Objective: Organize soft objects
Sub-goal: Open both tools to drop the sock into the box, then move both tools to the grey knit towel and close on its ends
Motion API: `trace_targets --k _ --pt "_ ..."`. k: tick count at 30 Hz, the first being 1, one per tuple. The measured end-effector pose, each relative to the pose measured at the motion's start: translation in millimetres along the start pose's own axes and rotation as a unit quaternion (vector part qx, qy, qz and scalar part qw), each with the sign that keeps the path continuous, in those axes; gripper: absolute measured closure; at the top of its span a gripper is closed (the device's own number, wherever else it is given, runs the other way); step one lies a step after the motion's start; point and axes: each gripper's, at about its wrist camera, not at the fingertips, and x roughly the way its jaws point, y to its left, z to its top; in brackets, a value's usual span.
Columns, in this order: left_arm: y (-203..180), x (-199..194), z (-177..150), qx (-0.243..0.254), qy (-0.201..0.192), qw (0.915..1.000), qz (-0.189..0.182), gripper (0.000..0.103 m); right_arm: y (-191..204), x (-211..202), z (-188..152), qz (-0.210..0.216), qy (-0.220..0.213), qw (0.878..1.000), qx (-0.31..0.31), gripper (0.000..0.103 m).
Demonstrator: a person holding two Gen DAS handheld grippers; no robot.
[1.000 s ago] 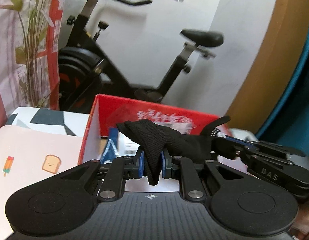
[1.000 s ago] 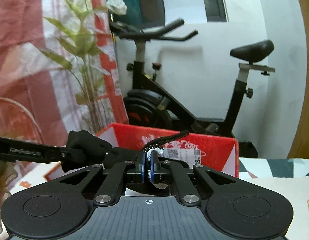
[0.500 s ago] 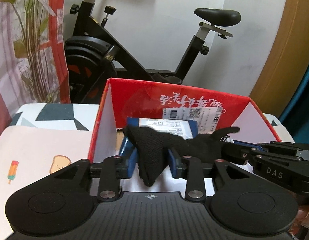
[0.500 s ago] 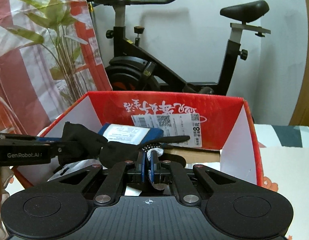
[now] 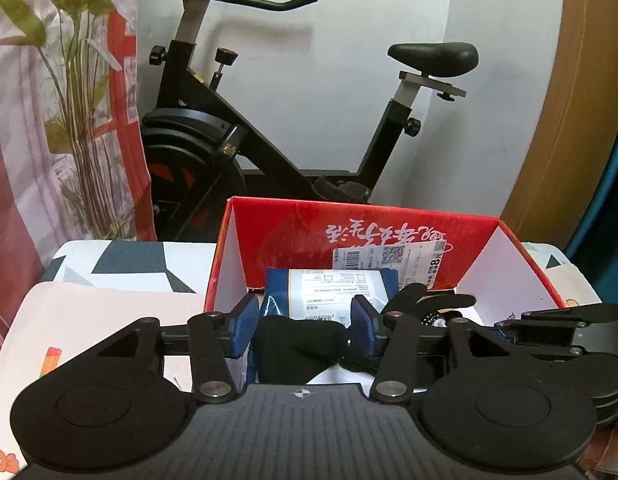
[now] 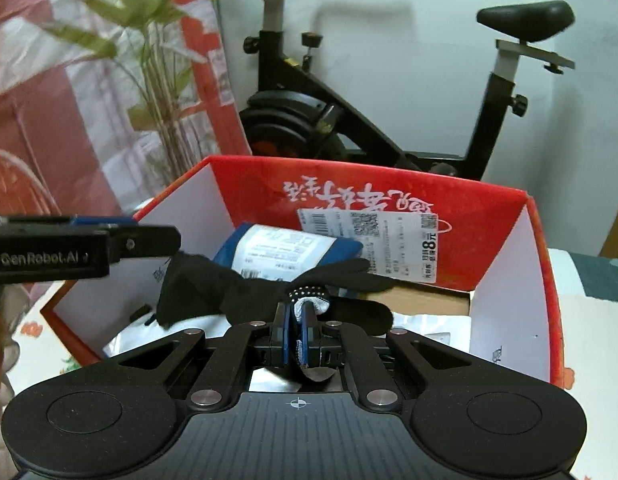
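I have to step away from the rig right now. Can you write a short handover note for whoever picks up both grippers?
Left gripper: open, its blue pads apart on either side of the black knit glove, not gripping it.
Right gripper: shut on the glove's white cuff edge.
The glove hangs over the open red cardboard box, above a blue labelled soft packet already inside.
Done: glove brought over the box, left grip released.
Left: open the right gripper so the glove drops in, then probably withdraw both.
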Motion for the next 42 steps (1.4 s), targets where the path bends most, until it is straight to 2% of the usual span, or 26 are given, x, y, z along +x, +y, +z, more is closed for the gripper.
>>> trace_targets --k 2,8,10,12,13,15,17,18,20,21,30,37,39,41,42 --pt "-1.4 -3.3 -0.1 0.004 -0.002 1.0000 0.001 0.049 -0.9 -3.1 0.1 -0.007 -0.004 1.000 0.007 0.095" --pt "-0.5 -20.4 -4.0 0.010 -0.012 0.9999 0.004 0.043 -2.8 -29.3 -5.0 -0.036 -0.038 0.999 -0.008 0.075" --pt "0.6 -27.7 -6.9 0.009 -0.017 0.9998 0.003 0.043 -4.9 -40.6 -7.9 -0.040 -0.050 0.998 -0.012 0.063" --pt "1.6 -35.4 -10.9 0.009 -0.022 0.9997 0.001 0.042 -5.7 -51.4 -11.8 -0.041 -0.058 0.997 -0.012 0.041" --pt "2.0 -39.3 -13.2 0.008 -0.023 0.9997 0.002 0.040 -5.8 -56.1 -13.7 -0.041 -0.061 0.997 -0.013 0.037" --pt "3.8 -47.5 -19.4 0.004 -0.024 0.9997 0.002 0.036 -4.8 -65.9 -18.3 -0.041 -0.068 0.997 -0.014 0.018" --pt "6.5 -55.8 -26.8 -0.003 -0.024 0.9997 0.004 0.027 -3.8 -77.3 -24.2 -0.038 -0.078 0.996 -0.013 0.003" --pt "8.0 -60.4 -30.6 -0.005 -0.024 0.9997 0.005 0.024 -2.8 -83.2 -27.7 -0.038 -0.086 0.996 -0.014 0.001" --pt "10.3 -68.8 -39.3 -0.007 -0.025 0.9996 0.013 0.011 2.1 -92.5 -33.6 -0.045 -0.097 0.994 -0.026 0.000" --pt "10.9 -72.5 -43.4 -0.010 -0.023 0.9995 0.019 0.010 4.6 -97.5 -37.7 -0.048 -0.104 0.993 -0.031 0.000" --pt "10.7 -102.2 -88.7 -0.036 -0.013 0.9992 0.015 0.010 6.5 -129.7 -78.7 -0.036 -0.148 0.988 -0.001 0.000" --pt "2.6 -106.0 -127.8 -0.072 0.006 0.9974 -0.004 0.021 4.9 -139.5 -111.6 -0.042 -0.143 0.989 0.007 0.000" --pt "0.2 -102.4 -135.8 -0.076 0.014 0.9970 -0.006 0.030 3.6 -136.3 -119.5 -0.045 -0.133 0.990 0.009 0.001" --pt "-0.9 -97.2 -141.8 -0.087 0.025 0.9958 -0.015 0.045 0.9 -130.8 -128.4 -0.046 -0.118 0.992 0.014 0.001" --pt "-2.2 -95.2 -143.7 -0.090 0.030 0.9952 -0.021 0.048 -1.2 -127.9 -132.9 -0.046 -0.111 0.993 0.019 0.001"
